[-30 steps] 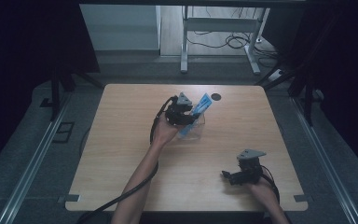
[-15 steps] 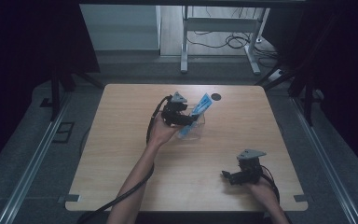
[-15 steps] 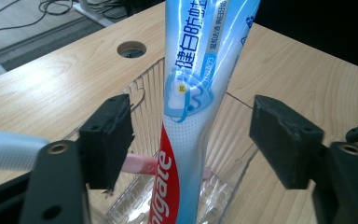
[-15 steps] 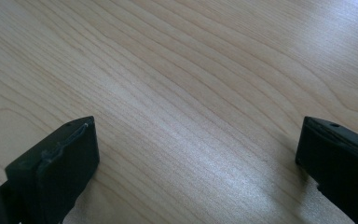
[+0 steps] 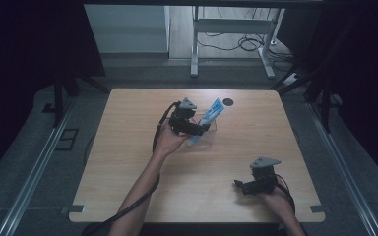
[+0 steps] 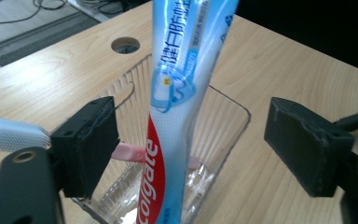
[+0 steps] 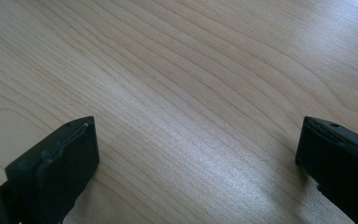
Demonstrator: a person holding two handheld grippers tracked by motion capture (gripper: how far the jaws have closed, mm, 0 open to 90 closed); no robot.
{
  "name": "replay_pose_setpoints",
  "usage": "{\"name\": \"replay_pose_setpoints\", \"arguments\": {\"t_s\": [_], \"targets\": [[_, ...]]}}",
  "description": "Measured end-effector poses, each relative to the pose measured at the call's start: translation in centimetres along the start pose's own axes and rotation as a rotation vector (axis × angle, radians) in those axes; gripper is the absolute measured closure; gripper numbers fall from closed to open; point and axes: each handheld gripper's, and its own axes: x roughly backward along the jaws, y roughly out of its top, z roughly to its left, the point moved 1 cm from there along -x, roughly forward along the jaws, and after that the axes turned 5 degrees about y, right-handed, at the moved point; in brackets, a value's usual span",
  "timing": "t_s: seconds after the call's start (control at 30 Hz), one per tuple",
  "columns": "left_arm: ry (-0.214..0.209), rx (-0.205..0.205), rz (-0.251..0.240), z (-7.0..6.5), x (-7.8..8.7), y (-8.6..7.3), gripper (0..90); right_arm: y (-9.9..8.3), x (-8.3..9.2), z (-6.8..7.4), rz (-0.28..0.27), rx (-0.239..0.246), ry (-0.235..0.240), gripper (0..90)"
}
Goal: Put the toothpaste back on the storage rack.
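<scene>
Toothpaste tube [image 6: 177, 93] stands in clear tray [image 6: 235, 122] (left gripper [image 6: 191, 154] spread).

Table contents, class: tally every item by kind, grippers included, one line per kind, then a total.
Toothpaste tubes: 1, the toothpaste tube
Clear plastic trays: 1, the clear tray
Pink items in the tray, kind unclear: 1, the pink item
Handheld grippers: 2, the left gripper and the right gripper
Total: 5

Blue-white-red toothpaste tube [image 6: 177, 121] standing tilted in clear ribbed plastic tray [image 6: 228, 126], far-centre of table
</scene>
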Motion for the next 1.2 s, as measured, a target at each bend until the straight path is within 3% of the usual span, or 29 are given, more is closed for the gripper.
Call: {"name": "replay_pose_setpoints", "arguments": {"t_s": [0.37, 0.8, 1.0, 1.2], "targets": [[0.014, -0.045, 0.004, -0.6, 0.7, -0.3, 14.4, 0.0, 0.0, 0.0, 0.000, 0.000, 0.000, 0.0], [0.025, -0.065, 0.008, -1.2, 1.5, -0.7, 14.4, 0.0, 0.0, 0.0, 0.000, 0.000, 0.000, 0.0], [0.049, -0.085, 0.016, -1.3, 2.0, -1.2, 14.4, 0.0, 0.0, 0.0, 0.000, 0.000, 0.000, 0.0], [0.056, -0.080, 0.018, -1.2, 2.4, -1.9, 14.5, 0.0, 0.0, 0.0, -0.002, 0.000, -0.001, 0.0]]}}
